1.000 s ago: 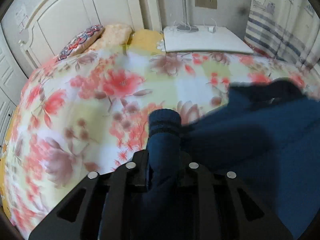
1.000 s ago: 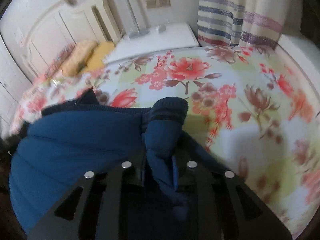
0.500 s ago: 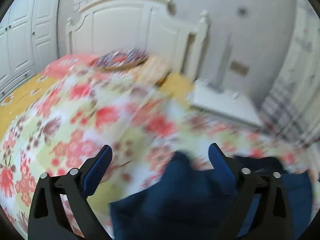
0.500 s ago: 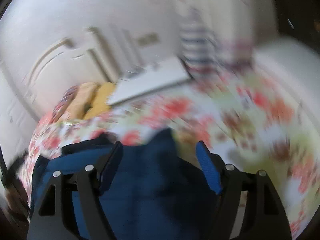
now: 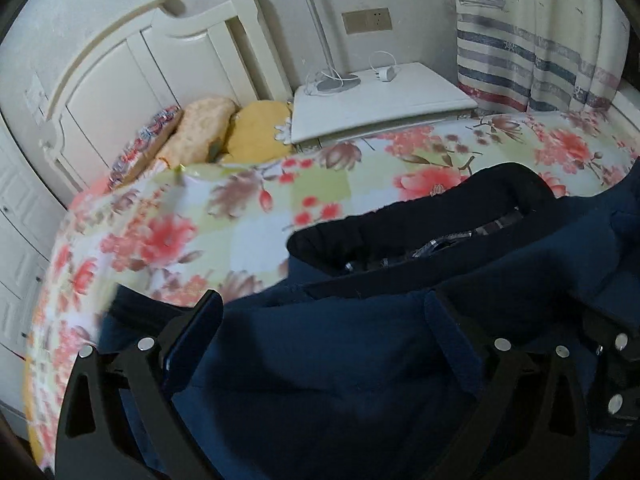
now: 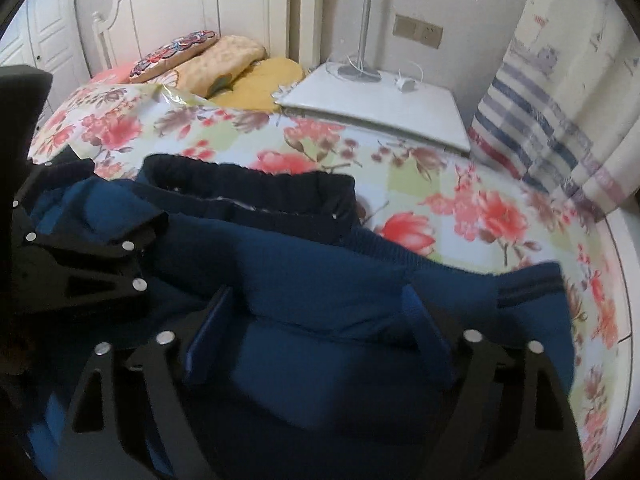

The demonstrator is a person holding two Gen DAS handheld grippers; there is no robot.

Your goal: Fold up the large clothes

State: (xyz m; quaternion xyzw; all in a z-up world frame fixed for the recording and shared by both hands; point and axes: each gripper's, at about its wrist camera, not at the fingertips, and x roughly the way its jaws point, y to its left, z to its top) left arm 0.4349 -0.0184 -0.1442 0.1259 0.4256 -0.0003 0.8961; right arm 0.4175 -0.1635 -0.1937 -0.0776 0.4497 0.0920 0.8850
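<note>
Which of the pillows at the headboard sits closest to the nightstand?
The plain yellow pillow. It lies right beside the white nightstand. The tan patterned pillow comes next, and the embroidered floral pillow is farthest away.

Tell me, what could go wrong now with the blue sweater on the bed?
1. The blue sweater lies in loose bunched layers, so a sleeve cuff might slide out and spoil the fold.
2. Both the left gripper and the right gripper hang open right over the cloth, the right's fingers opening wider; a finger could snag it.
3. The two grippers are close together and might bump.
</note>
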